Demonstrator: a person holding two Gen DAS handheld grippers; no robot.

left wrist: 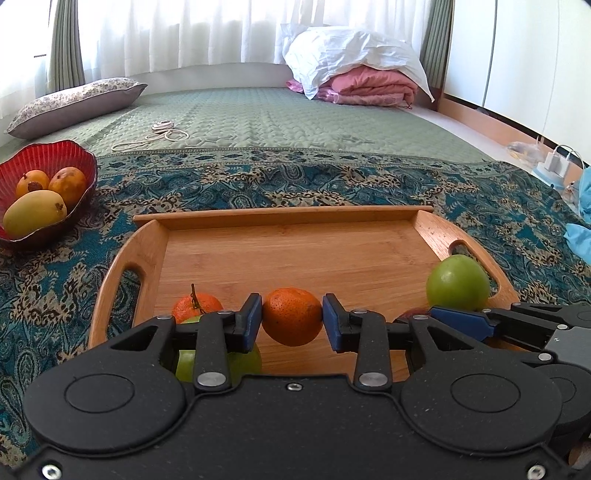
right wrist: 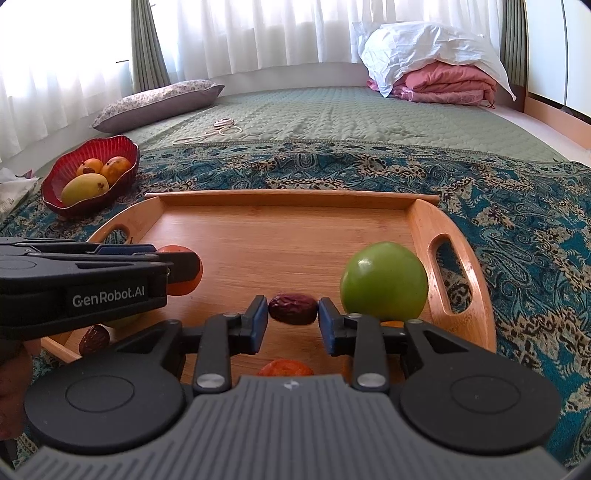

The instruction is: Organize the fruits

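Left wrist view, bottom centre: left tool (left wrist: 291, 319) clenched on an orange tangerine (left wrist: 291, 316), both blue pads pressing its sides, fruit lifted just above the wooden tray (left wrist: 295, 236). Lower left of it, partly behind the tool's finger, a second tangerine with stem (left wrist: 195, 304) and a green fruit (left wrist: 243, 363) under the tool body, both on the tray. Right of centre, a green apple (left wrist: 458, 282) on the tray near its right handle slot; the right tool (left wrist: 458, 319) comes in from the right edge just below the apple.

Right wrist view, bottom centre: right tool (right wrist: 293, 314) released, jaws apart with a dark red date (right wrist: 293, 308) between them; slim gaps show on both sides, pads not pressing. The date looks to lie on the tray (right wrist: 280, 229). Green apple (right wrist: 384, 280) just right of the tool. Another orange fruit (right wrist: 284, 368) peeks out under the tool body. Lower left, a second date (right wrist: 94, 338) near the tray's near edge. Left tool (right wrist: 184, 271) enters from the left edge, holding the tangerine (right wrist: 192, 277).

Further back, upper left: red bowl (right wrist: 62, 177) with three yellow-orange mangoes (right wrist: 85, 188) on the patterned blue cloth (right wrist: 517, 221), beside the tray, not touching. Behind: green quilted bed (right wrist: 332, 114), coiled white cord (right wrist: 221, 127), floral pillow (right wrist: 159, 103), pink folded blanket (right wrist: 443, 86), white curtains (right wrist: 258, 33).
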